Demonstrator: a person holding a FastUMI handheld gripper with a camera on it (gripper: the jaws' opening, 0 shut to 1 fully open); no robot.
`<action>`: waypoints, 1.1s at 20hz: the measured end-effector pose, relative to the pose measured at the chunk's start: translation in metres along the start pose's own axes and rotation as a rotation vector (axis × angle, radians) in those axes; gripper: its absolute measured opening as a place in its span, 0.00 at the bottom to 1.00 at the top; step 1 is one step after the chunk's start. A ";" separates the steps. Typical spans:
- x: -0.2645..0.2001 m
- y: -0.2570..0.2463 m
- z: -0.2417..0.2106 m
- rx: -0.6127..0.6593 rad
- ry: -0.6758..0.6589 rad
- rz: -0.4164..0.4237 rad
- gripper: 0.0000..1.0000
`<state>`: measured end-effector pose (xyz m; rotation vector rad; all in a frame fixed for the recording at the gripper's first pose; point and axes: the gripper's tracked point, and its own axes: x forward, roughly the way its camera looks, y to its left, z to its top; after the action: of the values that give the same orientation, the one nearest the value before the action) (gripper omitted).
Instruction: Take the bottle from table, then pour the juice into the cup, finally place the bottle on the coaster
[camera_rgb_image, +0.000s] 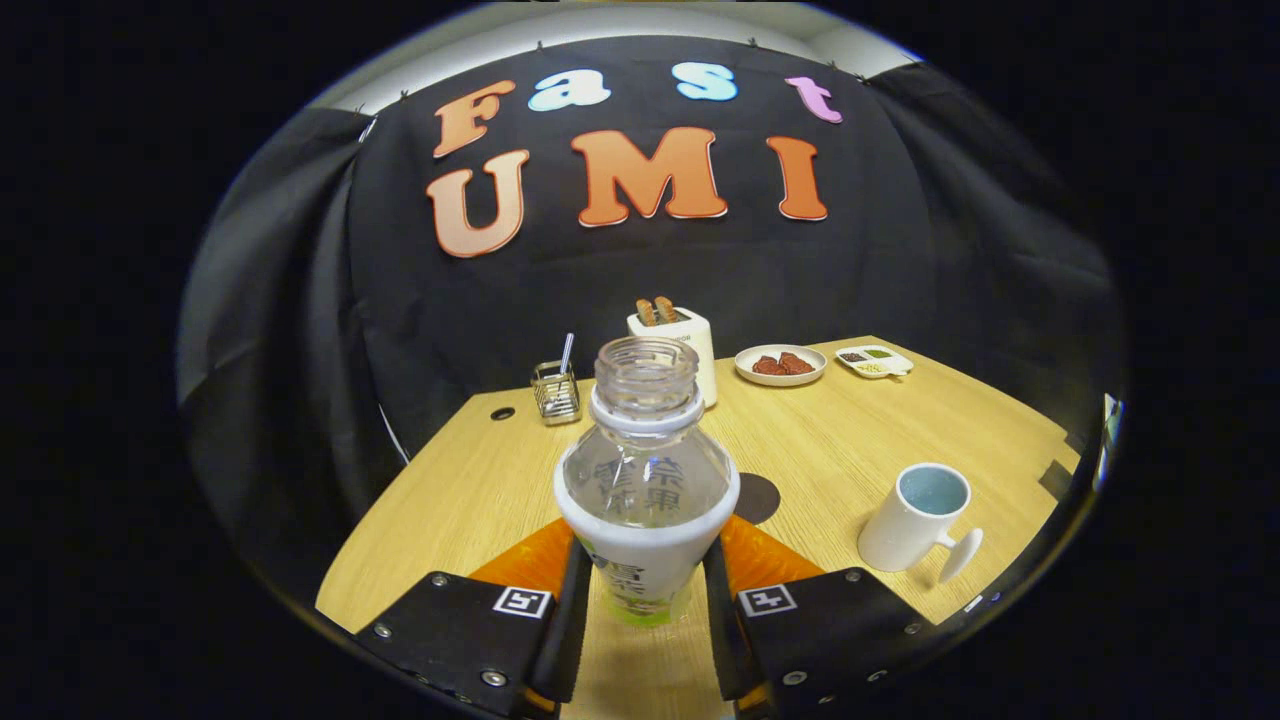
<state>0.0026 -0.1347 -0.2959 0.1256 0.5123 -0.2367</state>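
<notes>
Gripper view: the fingers (646, 620) are clenched on the bottle (646, 480), one finger pressing each side of its labelled lower body; the bottle stands upright between them, uncapped, its clear neck and open mouth rising above a white collar, with a little green liquid visible at the bottom of the label between the fingers; whether its base touches the counter (480, 480) or hangs just above it cannot be told. Just beyond the bottle, partly hidden behind its right shoulder, a dark round coaster (758, 497) lies flat on the wooden counter; to the right of the fingers, well apart from the bottle, a white cup (915, 520) stands upright with its handle turned toward the near right and a pale blue inside. Farther back, behind the bottle's mouth, a white toaster (680, 345) holds two slices of toast; left of it stands a small wire holder (556, 390) with a utensil in it; right of the toaster sits a plate (781, 366) with reddish-brown food, and beyond that a small divided dish (874, 361) near the counter's far edge.
</notes>
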 end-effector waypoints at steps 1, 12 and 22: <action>-0.001 0.000 0.006 0.052 -0.014 0.014 0.53; 0.005 -0.030 0.035 0.474 -0.102 0.098 0.53; 0.014 -0.067 0.048 0.799 -0.169 0.138 0.53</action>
<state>0.0204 -0.2106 -0.2651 0.9083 0.2142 -0.3031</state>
